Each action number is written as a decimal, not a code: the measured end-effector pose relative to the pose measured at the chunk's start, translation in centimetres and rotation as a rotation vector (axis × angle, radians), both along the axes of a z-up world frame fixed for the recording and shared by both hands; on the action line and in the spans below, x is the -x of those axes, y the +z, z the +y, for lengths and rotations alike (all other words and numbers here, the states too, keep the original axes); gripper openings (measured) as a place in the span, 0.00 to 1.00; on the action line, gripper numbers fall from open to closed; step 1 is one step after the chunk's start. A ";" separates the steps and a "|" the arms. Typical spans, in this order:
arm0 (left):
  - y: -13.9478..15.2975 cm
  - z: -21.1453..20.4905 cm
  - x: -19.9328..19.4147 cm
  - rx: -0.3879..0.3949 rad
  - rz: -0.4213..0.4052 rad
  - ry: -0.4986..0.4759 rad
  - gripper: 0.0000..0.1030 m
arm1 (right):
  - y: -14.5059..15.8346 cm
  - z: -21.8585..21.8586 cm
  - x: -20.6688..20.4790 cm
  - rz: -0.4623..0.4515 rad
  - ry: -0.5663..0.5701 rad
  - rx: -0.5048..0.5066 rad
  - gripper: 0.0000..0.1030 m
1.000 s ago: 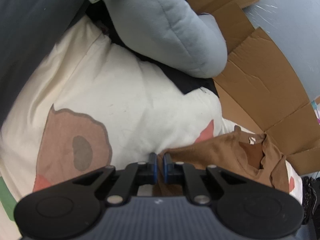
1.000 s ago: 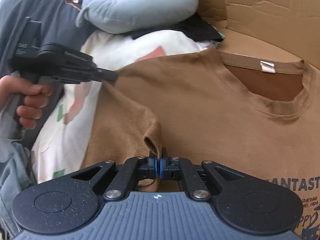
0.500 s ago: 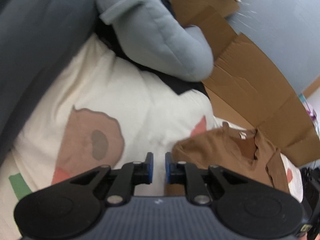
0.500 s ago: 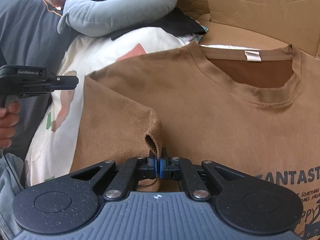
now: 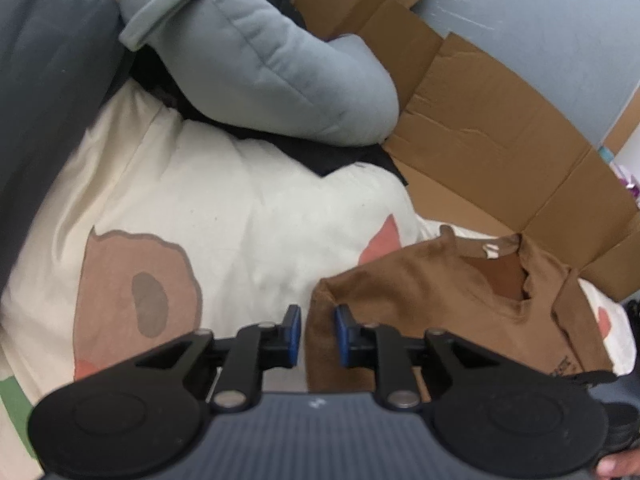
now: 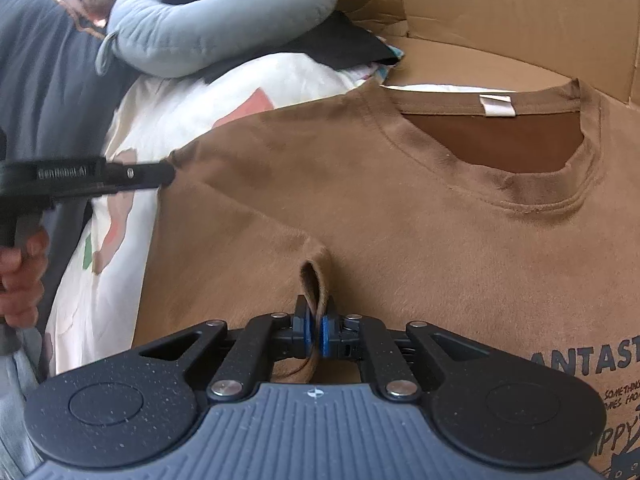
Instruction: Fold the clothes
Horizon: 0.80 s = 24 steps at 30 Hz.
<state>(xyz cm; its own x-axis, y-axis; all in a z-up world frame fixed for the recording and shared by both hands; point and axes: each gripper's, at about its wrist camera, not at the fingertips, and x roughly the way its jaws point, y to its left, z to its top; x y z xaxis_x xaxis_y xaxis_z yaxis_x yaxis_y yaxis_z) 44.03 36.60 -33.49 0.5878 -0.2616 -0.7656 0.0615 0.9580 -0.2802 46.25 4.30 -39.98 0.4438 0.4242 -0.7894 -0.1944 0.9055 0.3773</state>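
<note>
A brown T-shirt [image 6: 420,216] lies front up on a cream printed cover, neck toward the cardboard, with its sleeve folded in over the chest. My right gripper [image 6: 314,332] is shut on a fold of the sleeve edge. My left gripper [image 5: 317,334] is open, its blue pads either side of the shirt's shoulder corner [image 5: 332,292] without pinching it. The left gripper also shows in the right wrist view [image 6: 164,172], its tip at that shoulder corner. The shirt shows in the left wrist view [image 5: 440,304].
A cream cover [image 5: 240,216] with brown and red patches lies under the shirt. A grey-blue curved pillow [image 5: 272,64] and black cloth [image 5: 332,160] lie behind. Flattened cardboard [image 5: 500,152] stands at the far side. A dark grey surface [image 5: 44,80] is at left.
My left gripper let go of the shirt's shoulder corner, opened, pulled back a little and now has its pads around that corner again. My right gripper kept its hold on the sleeve.
</note>
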 end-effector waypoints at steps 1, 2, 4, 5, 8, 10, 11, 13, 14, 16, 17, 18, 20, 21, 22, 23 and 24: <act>-0.1 0.0 0.0 -0.007 -0.005 0.002 0.16 | -0.1 -0.1 -0.2 0.001 -0.007 -0.012 0.05; -0.1 0.0 0.0 -0.014 -0.010 0.004 0.13 | -0.2 -0.3 -0.5 0.000 -0.016 -0.022 0.05; -0.2 -0.1 0.1 -0.028 -0.020 0.007 0.09 | -0.3 -0.6 -1.0 -0.002 -0.032 -0.041 0.05; -0.2 -0.1 0.2 -0.036 -0.024 0.006 0.08 | -0.3 -0.7 -1.2 -0.005 -0.036 -0.042 0.03; -0.2 -0.1 0.4 -0.059 -0.032 0.005 0.07 | 0.2 -1.1 -1.3 -0.031 -0.042 -0.041 0.01; -0.3 -0.1 0.2 -0.065 -0.031 0.006 0.07 | 0.6 -1.4 -1.3 -0.053 -0.046 -0.039 0.01; -0.4 -0.1 0.1 -0.064 -0.027 0.012 0.07 | 0.6 -1.5 -1.3 -0.055 -0.050 -0.035 0.01; -0.6 0.0 -0.2 -0.054 -0.019 0.026 0.07 | 0.2 -1.7 -2.0 -0.045 -0.054 -0.030 0.01; -0.7 0.1 -0.2 -0.048 -0.016 0.033 0.08 | 0.0 -1.8 -2.3 -0.039 -0.056 -0.027 0.02; -0.6 0.1 0.1 -0.044 -0.017 0.047 0.11 | -0.4 -2.1 -2.8 -0.025 -0.063 -0.034 0.07; -0.3 0.0 0.6 -0.052 -0.023 0.062 0.16 | -0.4 -2.5 -2.7 -0.023 -0.076 -0.052 0.08; -0.1 -0.1 1.1 -0.059 -0.028 0.076 0.23 | -0.5 -2.8 -2.7 -0.021 -0.088 -0.071 0.11; 0.4 -0.3 2.3 -0.068 -0.039 0.095 0.24 | -0.3 -3.5 -2.5 -0.027 -0.109 -0.095 0.13; 0.6 -0.3 3.0 -0.069 -0.039 0.093 0.24 | -0.2 -3.9 -2.4 -0.035 -0.116 -0.102 0.13; 0.8 -0.4 3.8 -0.070 -0.039 0.092 0.24 | -0.2 -4.2 -2.4 -0.041 -0.120 -0.109 0.12; 1.0 -0.4 4.7 -0.073 -0.033 0.090 0.24 | -0.2 -4.5 -2.5 -0.041 -0.123 -0.113 0.12; 1.2 -0.4 5.5 -0.076 -0.026 0.089 0.25 | -0.2 -4.7 -2.7 -0.039 -0.127 -0.111 0.12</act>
